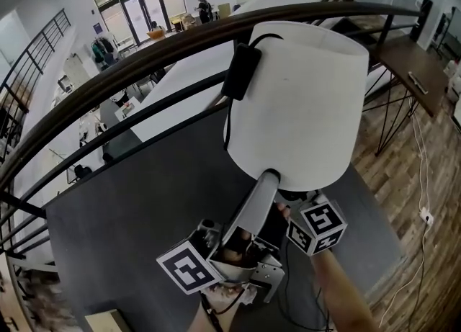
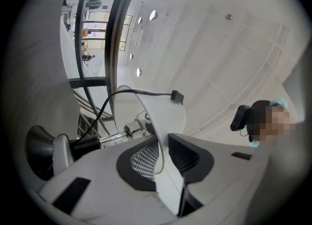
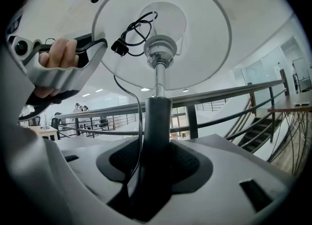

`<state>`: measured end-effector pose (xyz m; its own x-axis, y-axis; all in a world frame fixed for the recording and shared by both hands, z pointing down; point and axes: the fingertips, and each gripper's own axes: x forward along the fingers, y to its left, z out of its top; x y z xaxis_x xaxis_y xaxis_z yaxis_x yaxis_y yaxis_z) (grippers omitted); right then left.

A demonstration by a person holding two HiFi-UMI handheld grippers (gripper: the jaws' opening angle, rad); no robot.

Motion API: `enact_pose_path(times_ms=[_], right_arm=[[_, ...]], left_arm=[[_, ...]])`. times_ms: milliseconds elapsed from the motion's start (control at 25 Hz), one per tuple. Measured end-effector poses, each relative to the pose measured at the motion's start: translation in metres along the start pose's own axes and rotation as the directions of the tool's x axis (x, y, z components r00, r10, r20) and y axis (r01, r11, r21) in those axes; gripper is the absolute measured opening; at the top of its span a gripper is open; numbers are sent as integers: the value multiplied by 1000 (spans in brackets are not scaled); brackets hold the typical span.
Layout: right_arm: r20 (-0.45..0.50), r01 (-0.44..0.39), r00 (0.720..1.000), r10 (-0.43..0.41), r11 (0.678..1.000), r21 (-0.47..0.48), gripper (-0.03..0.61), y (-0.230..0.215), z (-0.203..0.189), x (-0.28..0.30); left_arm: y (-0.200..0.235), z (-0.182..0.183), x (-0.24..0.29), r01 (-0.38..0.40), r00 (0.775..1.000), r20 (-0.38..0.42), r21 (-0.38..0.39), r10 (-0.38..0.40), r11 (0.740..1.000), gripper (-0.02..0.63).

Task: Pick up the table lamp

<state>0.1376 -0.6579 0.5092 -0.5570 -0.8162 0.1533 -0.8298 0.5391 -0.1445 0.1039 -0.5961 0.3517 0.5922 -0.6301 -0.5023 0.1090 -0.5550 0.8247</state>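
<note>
White lampshade rim pinched in left claw, right claw clamped on dark lamp stem

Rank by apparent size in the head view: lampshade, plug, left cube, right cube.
1. lampshade, by far the largest.
2. left cube and right cube: near alike, not ranked.
3. plug: smallest, though it sits farther from the camera.

The lamp shade is finished matt white and smooth. The stem is polished metal above and matt black below. The pads of the jaws are dark, ribbed and matt. The floor at right is laid in wood planks.
</note>
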Motion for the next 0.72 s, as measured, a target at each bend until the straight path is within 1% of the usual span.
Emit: enact_pose_path(times_ms=[280, 440, 720], right_arm=[[4, -7, 1000, 7, 1000, -15, 218, 27, 25, -21], [8, -15, 1000, 15, 1000, -11, 218, 40, 37, -35], [6, -10, 1000, 10, 1000, -19, 218, 49, 53, -51]], left_arm=[[-42, 2, -11, 17, 1000, 12, 9, -17, 1000, 100], [-65, -3, -13, 27, 1000, 11, 19, -27, 999, 98], [-90, -9, -12, 33, 999, 20, 21, -33, 999, 94]])
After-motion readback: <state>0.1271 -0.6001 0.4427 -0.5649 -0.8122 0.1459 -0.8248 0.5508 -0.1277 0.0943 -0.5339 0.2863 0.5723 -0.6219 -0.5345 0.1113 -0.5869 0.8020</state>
